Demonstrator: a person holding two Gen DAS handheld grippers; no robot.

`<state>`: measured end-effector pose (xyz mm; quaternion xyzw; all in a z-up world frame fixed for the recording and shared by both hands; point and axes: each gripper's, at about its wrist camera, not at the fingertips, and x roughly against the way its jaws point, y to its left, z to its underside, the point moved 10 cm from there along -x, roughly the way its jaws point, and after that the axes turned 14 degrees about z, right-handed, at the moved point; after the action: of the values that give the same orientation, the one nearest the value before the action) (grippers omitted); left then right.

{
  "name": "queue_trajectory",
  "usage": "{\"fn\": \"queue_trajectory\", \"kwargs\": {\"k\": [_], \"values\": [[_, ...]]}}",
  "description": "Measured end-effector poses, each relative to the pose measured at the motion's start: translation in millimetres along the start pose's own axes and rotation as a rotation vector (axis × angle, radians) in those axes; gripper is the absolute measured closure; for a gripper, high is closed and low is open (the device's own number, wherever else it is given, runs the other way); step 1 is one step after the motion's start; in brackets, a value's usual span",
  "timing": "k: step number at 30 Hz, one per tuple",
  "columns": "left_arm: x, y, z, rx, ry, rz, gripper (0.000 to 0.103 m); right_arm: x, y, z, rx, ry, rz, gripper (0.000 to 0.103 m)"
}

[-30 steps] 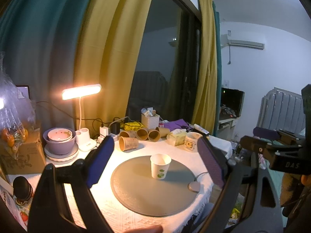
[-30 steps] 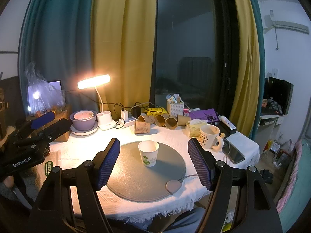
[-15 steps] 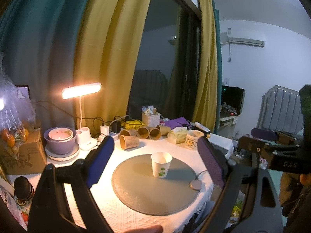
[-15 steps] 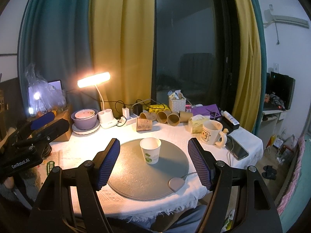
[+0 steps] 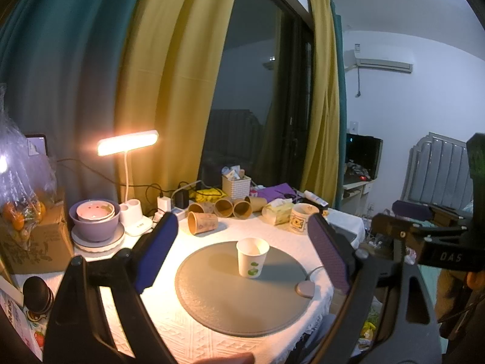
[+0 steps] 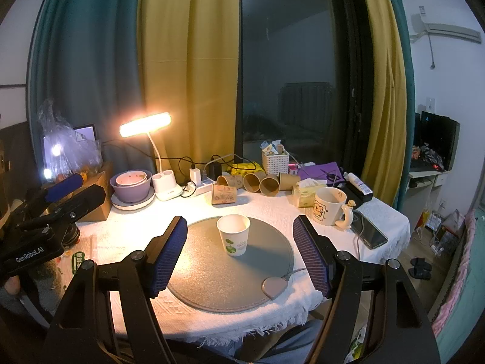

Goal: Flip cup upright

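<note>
A white paper cup with a green print stands upright, mouth up, on a round grey mat; it also shows in the right wrist view on the mat. My left gripper is open and empty, held back from the cup above the table's near side. My right gripper is open and empty, also short of the cup. Each gripper shows at the other view's edge: the right one, the left one.
Several brown paper cups lie on their sides at the back. A lit desk lamp, a purple bowl, a white mug, a tissue pack, a phone and a small basket stand around the mat on the white tablecloth.
Both grippers have drifted slightly; the cup sits a little nearer and further right in both views. The cup stays upright on the mat.
</note>
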<state>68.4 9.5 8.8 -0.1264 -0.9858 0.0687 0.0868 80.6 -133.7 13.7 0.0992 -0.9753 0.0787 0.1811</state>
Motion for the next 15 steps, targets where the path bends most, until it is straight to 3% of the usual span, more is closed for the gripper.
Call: {"fn": "queue_trajectory", "kwargs": {"k": [15], "values": [[0.2,0.9,-0.3,0.0,0.0,-0.001,0.015,-0.3,-0.6,-0.5,-0.001,0.001,0.0,0.028]]}}
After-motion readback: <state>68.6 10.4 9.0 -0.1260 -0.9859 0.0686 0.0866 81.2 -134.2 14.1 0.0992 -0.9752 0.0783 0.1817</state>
